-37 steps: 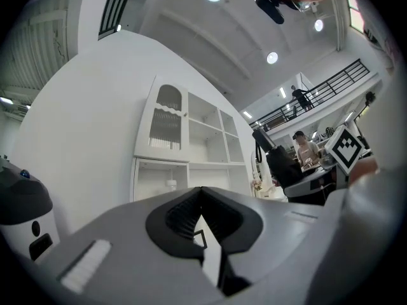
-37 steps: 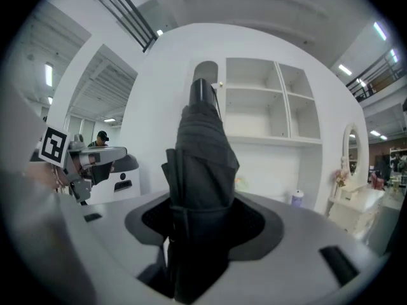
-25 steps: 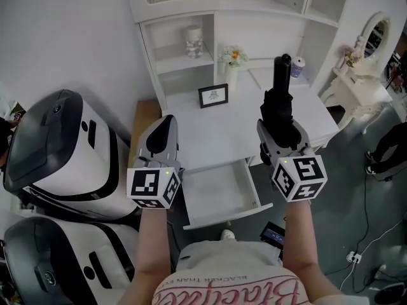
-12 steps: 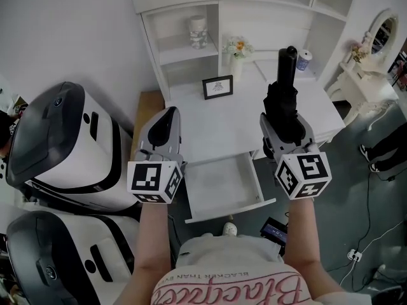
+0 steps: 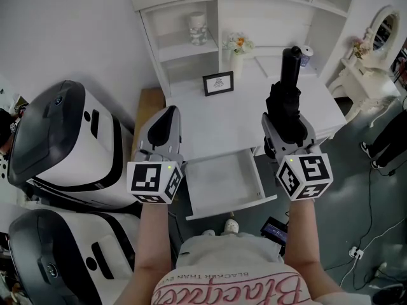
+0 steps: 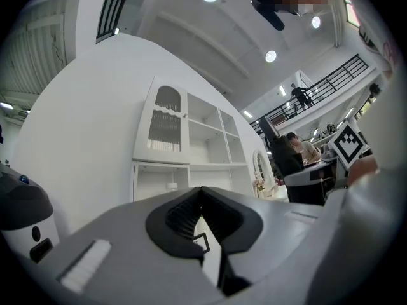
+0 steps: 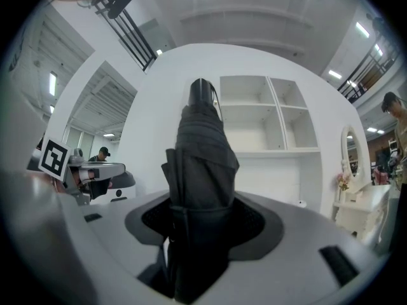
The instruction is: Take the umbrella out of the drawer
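Observation:
A black folded umbrella stands up out of my right gripper, which is shut on its lower part; its handle end points toward the shelves. In the right gripper view the umbrella fills the gap between the jaws of the right gripper. The white drawer under the desk is pulled open, and its inside looks bare. My left gripper hovers over the desk's left front corner, shut with nothing in it. In the left gripper view, the left gripper shows its tips meeting.
A small picture frame, a vase of flowers and a jar sit at the back of the desk and on its shelves. Two large white-and-black machines stand at the left. A dressing table with mirror stands at the right.
The head view has shifted a little, so the desk sits slightly higher and further right in the picture. Both grippers keep their places, and the umbrella stays gripped.

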The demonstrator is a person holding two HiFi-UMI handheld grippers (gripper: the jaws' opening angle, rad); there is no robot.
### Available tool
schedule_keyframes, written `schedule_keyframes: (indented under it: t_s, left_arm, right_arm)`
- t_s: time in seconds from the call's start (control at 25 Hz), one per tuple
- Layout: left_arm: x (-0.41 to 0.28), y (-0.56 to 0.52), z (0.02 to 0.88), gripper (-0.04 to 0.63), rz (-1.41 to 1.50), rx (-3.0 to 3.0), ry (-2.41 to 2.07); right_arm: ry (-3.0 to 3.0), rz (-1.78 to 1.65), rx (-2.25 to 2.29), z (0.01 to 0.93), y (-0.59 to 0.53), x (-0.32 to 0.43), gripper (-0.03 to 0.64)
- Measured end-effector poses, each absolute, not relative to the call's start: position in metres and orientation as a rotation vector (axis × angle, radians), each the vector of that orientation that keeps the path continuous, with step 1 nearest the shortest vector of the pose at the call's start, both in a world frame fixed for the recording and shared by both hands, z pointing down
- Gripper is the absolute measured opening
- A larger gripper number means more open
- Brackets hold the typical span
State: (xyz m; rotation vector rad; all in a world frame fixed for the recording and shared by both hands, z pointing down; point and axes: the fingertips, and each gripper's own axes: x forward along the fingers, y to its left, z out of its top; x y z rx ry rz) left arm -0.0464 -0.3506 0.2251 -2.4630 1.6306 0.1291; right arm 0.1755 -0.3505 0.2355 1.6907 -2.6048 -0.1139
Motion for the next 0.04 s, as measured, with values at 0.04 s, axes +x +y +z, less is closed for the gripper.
schedule_keyframes:
  t_s: [0.04]
  left_arm:
    - [-0.0458, -0.3498, 0.2252, 0.008, 0.129, -2.463, 1.63]
  right_arm:
    - [-2.605, -0.111, 1.693, 0.2362, -0.3498, 0.1766, 0.243]
